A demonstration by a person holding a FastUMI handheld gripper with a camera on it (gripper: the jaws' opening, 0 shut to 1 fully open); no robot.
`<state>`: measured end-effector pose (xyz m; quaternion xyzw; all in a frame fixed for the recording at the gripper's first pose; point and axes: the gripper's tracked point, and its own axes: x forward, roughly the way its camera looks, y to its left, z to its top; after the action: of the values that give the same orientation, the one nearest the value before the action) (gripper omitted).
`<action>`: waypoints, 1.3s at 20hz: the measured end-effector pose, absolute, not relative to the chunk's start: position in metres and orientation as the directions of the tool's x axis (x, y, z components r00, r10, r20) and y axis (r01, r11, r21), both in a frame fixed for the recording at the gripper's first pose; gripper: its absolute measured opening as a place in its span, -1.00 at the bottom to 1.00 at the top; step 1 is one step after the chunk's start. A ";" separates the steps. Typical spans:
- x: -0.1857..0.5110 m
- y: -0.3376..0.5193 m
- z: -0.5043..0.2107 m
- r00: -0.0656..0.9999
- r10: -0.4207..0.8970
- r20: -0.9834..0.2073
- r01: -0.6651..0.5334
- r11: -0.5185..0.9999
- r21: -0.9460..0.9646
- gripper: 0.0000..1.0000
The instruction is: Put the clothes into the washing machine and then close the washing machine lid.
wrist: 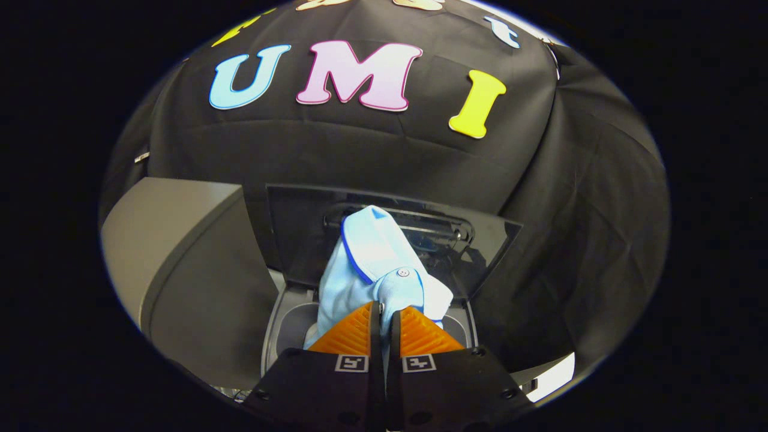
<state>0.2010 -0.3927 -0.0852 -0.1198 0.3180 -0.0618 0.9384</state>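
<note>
Here, a grey box (180,264) is seen left of the washer (282,324). The washer's dark lid (300,234) is raised upright behind the opening. The gripper (384,315) is clamped on a light blue shirt (372,264), both fingers pressed against the cloth, which is bunched just ahead of them, over the opening.

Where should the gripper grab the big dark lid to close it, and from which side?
The gripper is shut on the blue shirt over the washing machine opening, so it must let go first. The lid stands up behind the opening. Probably best to take its top free edge from the front and swing it down.
</note>
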 end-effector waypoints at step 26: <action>0.179 -0.427 -0.314 0.502 -0.143 -0.853 -0.009 0.985 -0.170 -0.88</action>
<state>0.1790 -0.4272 -0.3143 -0.0760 0.4973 -0.0388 0.8634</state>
